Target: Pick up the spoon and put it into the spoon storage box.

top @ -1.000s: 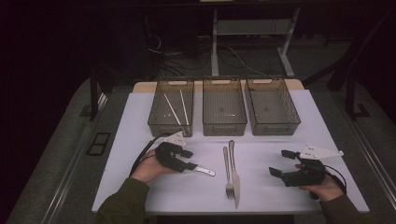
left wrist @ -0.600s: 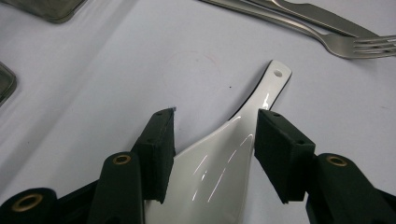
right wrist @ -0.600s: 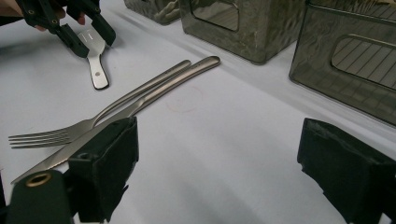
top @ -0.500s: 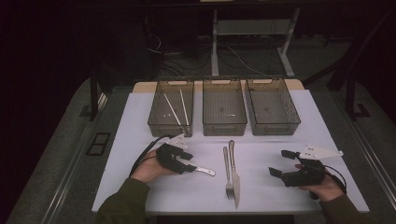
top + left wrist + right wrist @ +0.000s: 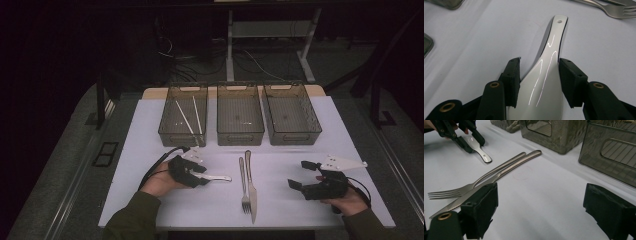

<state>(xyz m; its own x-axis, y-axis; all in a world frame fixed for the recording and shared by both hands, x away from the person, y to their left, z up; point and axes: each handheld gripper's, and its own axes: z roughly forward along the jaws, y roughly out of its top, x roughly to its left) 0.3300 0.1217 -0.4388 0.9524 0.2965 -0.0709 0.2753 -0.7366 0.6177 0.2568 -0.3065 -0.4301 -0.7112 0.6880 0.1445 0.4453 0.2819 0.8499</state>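
Three mesh bins [image 5: 240,114] in a row at the back of the table, two chopsticks [image 5: 189,119] lying in the left one. Out front there's one white spoon [image 5: 546,72], one fork [image 5: 243,184] and one knife [image 5: 251,187].

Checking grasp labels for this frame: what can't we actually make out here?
- Spoon bowl: left gripper view, cut off by the bottom edge and flanked by the closing jaws; pad contact unclear.
- Left gripper tips: high view, too small to judge contact.
- Left bin contents: high view, thin pale sticks, too small to identify.
- Right gripper, open: right pad cut by the frame edge.
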